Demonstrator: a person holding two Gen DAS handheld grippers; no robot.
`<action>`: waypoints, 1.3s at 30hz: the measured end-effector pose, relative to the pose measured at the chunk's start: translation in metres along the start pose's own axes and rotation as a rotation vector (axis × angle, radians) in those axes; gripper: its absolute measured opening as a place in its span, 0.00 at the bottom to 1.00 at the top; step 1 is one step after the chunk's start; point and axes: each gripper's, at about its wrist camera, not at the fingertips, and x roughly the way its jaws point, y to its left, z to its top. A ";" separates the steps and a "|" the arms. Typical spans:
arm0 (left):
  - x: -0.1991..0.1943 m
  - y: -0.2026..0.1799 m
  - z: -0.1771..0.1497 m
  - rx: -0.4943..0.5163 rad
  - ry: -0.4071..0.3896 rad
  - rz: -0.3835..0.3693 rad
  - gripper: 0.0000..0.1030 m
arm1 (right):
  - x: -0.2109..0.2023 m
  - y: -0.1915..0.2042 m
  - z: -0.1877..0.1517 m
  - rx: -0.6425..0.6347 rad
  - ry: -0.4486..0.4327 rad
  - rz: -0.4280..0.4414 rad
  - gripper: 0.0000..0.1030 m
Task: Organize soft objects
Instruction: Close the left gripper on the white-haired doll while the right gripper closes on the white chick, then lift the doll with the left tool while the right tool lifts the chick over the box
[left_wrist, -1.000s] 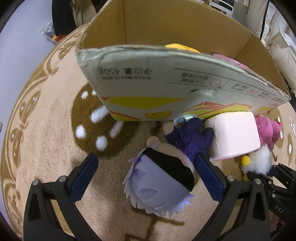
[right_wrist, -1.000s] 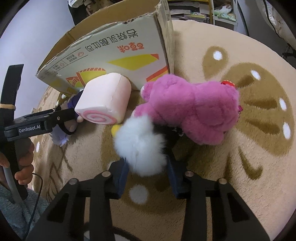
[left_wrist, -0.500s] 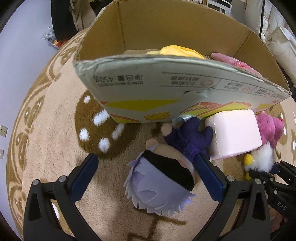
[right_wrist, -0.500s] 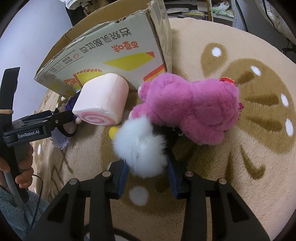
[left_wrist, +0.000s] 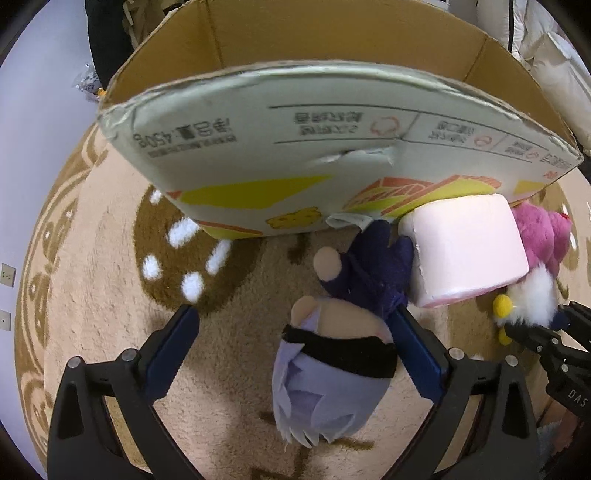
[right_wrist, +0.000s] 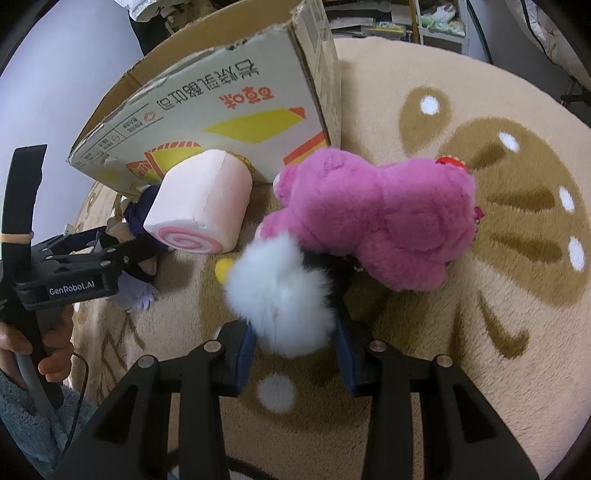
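Observation:
A small doll (left_wrist: 332, 373) with lavender hair, a black blindfold and a dark blue body lies on the rug between the fingers of my left gripper (left_wrist: 295, 317). The jaws are closing; the right pad is at the doll's head and the left pad stands well clear. My right gripper (right_wrist: 295, 332) is shut on a white fluffy plush (right_wrist: 280, 288) with yellow bits. A pink swirl-roll cushion (right_wrist: 203, 210) and a pink plush bear (right_wrist: 376, 218) lie against the cardboard box (left_wrist: 332, 147). The box's inside is hidden here.
The toys lie on a beige rug (right_wrist: 480, 332) with brown patterns. A person's hand (right_wrist: 22, 350) in a blue sleeve holds the left gripper's handle. Shelves (right_wrist: 436, 22) stand beyond the rug, and white bedding (left_wrist: 554, 55) sits behind the box.
My left gripper has shifted left and come lower, so the doll now sits by its right finger and the box wall hides the toys inside. The right gripper has kept still.

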 end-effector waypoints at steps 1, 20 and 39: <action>0.001 -0.001 0.000 0.002 -0.002 0.001 0.94 | 0.000 0.000 0.000 -0.002 -0.003 -0.002 0.40; -0.012 -0.034 -0.010 0.038 -0.009 -0.117 0.48 | -0.002 0.010 0.007 -0.034 -0.058 -0.021 0.37; -0.090 -0.060 -0.044 0.017 -0.170 0.069 0.48 | -0.050 0.011 -0.002 -0.021 -0.155 0.040 0.29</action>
